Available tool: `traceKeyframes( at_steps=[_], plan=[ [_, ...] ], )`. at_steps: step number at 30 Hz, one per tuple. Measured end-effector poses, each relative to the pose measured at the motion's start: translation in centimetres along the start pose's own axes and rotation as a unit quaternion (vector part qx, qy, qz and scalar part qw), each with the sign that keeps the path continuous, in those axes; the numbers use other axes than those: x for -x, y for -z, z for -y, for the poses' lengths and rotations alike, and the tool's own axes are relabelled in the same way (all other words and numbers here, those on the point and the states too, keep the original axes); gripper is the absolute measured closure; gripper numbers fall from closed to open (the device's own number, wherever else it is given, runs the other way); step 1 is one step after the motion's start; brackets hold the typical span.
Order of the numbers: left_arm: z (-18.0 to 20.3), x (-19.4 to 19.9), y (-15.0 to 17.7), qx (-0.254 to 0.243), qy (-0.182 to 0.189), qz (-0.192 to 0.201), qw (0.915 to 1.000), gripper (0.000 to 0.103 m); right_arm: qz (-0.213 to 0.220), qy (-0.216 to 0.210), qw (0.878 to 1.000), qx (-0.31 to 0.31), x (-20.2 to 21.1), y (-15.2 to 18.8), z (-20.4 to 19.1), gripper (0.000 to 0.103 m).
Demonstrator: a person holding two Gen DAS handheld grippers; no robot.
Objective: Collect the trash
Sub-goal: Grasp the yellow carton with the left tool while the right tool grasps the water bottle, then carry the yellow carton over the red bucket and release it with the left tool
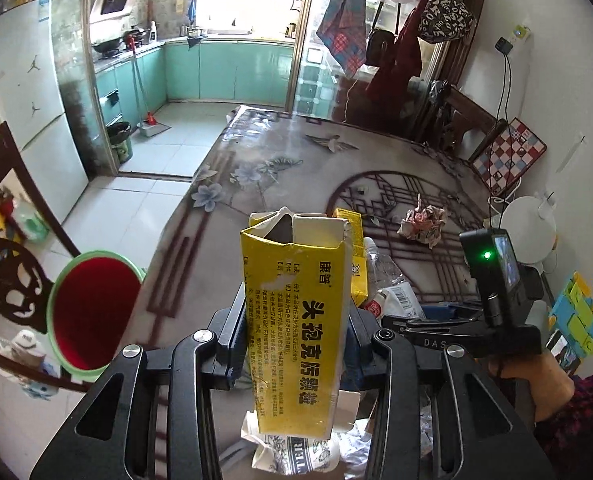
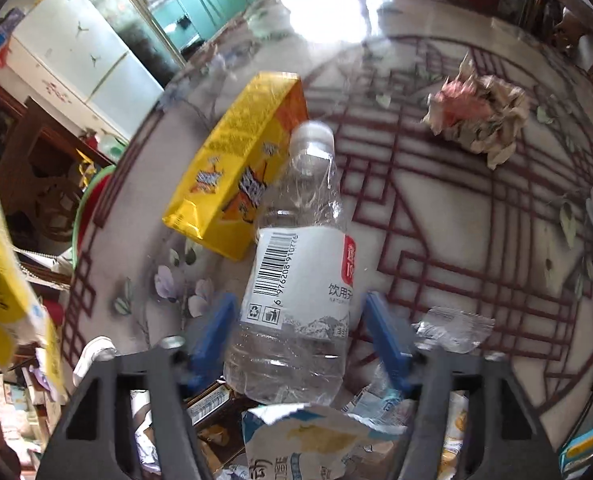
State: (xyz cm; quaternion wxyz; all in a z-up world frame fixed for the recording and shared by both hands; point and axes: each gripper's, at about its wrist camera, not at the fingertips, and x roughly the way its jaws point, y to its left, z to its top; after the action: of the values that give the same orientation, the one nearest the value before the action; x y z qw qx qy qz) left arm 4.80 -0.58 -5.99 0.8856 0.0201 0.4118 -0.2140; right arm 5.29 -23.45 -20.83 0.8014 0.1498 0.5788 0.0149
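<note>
Bin off table edge, left.

The table (floral-patterned) bears a yellow box, crumpled paper and wrappers.

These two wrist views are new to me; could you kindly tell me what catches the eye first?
In the left wrist view, a tall yellow cardboard medicine box stands clamped in the left gripper, with a red bin with a green rim beside the table. In the right wrist view, a clear plastic water bottle lies between the right gripper's blue fingers.
</note>
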Motion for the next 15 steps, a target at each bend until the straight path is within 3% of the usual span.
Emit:
traceKeyframes(
  at_steps=[5,15],
  plan=[
    [-0.8,-0.2,-0.2,-0.011,-0.001,0.003,0.9999,0.065,0.040,-0.006,0.999,-0.021,1.3,0.3,0.7,0.049],
    [-4.6,-1.5,-0.3,-0.014,0.032,-0.021,0.9992,0.065,0.132,0.019,0.986,-0.102,9.6,1.8,0.4,0.049]
  ],
)
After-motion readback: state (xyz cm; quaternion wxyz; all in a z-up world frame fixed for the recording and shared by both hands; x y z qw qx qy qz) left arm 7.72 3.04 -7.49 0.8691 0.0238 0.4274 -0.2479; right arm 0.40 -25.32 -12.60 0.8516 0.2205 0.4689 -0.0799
